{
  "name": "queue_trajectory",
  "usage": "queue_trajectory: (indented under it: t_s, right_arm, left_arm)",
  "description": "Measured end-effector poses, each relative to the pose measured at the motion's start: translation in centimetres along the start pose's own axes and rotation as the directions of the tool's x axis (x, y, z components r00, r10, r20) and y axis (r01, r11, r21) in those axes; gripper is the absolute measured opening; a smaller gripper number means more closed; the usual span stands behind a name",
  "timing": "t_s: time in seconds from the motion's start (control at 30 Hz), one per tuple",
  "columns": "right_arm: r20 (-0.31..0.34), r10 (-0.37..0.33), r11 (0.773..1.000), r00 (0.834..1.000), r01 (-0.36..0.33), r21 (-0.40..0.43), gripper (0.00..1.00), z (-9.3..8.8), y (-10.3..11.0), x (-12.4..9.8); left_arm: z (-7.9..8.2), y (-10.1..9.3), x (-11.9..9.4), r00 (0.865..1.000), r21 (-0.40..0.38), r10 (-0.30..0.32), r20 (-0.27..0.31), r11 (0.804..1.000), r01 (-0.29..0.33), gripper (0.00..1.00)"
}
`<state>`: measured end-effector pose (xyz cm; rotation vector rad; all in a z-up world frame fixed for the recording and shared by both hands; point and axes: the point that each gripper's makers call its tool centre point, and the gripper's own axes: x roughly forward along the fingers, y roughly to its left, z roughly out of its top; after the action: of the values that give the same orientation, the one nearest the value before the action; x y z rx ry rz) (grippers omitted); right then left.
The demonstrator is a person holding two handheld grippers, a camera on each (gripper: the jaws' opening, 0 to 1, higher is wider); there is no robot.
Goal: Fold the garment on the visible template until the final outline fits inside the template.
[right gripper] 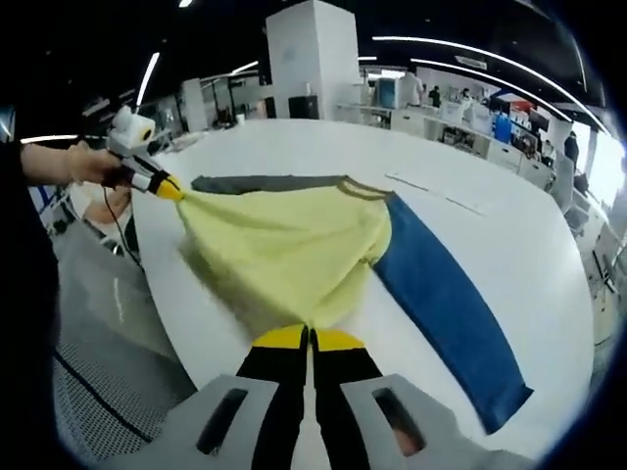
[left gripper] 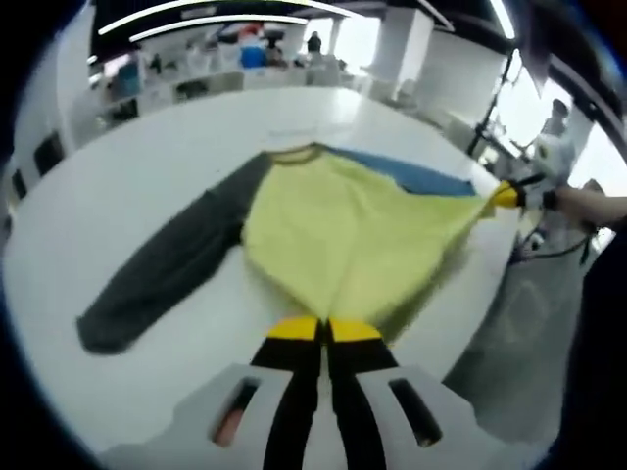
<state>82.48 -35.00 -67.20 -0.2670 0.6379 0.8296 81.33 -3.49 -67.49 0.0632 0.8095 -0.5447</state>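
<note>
Left gripper view: both tongs (left gripper: pixel 324 331) (right gripper: pixel 309 340) pinch the hem of a soft yellow garment (left gripper: pixel 343 235) with one grey and one blue sleeve, stretched over the round white desk (left gripper: pixel 147 176).

Garment (left gripper: pixel 333 235) (right gripper: pixel 284 245): long-sleeved top, pale yellow body, one dark grey sleeve (left gripper: pixel 167 269) (right gripper: pixel 260 183), one blue sleeve (left gripper: pixel 421 178) (right gripper: pixel 446 304), darker neck band. Lies on white table (left gripper: pixel 147 166) (right gripper: pixel 490 235), neck toward far side. Both sleeves spread flat outward. Hem lifted off table at two corners and pulled taut, yellow cloth stretched between them, body partly raised. Template cannot be made out.
</note>
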Motion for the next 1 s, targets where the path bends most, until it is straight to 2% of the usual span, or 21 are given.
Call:
queue_trajectory:
  t_s: [0.27,0.47,0.67,1.0]
  right_arm:
    - [0.034,-0.021,1.000,0.999,0.021,-0.012,0.02,2.5,-2.7,0.3]
    - [0.043,-0.030,0.999,0.999,0.031,-0.041,0.02,4.3,-4.8,1.2]
    - [0.041,-0.034,0.999,0.999,0.035,-0.041,0.02,5.1,-6.5,2.6]
    - [-0.013,-0.022,0.999,1.000,0.022,-0.028,0.02,4.2,-8.9,6.1]
  left_arm:
    - [3.4,1.9,0.2,1.000,0.037,0.005,0.017,0.999,-0.006,0.00]
    - [4.9,3.3,1.5,1.000,0.064,0.003,0.007,0.998,-0.004,0.00]
    - [5.4,5.3,3.0,1.000,0.057,0.015,-0.013,0.998,-0.014,0.00]
    - [5.0,7.6,6.4,0.998,0.032,-0.001,-0.069,0.999,0.003,0.00]
